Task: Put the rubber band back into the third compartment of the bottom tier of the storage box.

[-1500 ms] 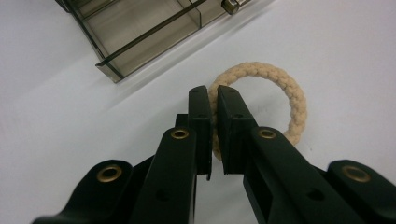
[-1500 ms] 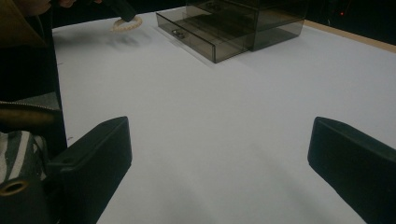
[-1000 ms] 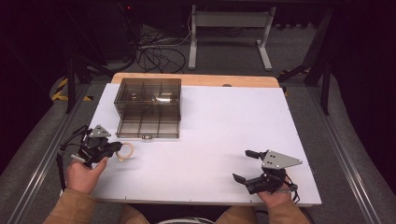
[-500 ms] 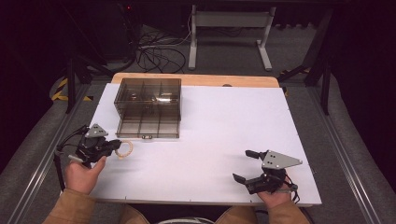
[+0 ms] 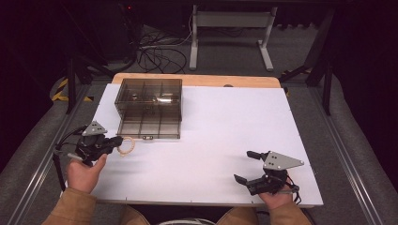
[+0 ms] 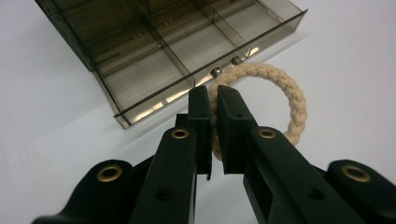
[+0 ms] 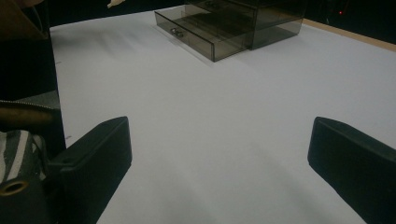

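1. Our left tongs [image 6: 214, 100] were clenched on the ring [image 6: 273, 88] of pale braided rope, gripping its near arc, at the worktop's [image 5: 225, 126] left side.
2. The ring lay just in front of the open drawer [image 6: 187, 46] of the smoky box [image 5: 150, 96], close to the two knobs on the drawer's front edge.
3. Our right tongs [image 5: 244, 166] were released, jaws spread wide, near the front right edge.
4. Between our two hands the white worktop lay bare, with wide room to the right of the box and across to the far wooden edge.
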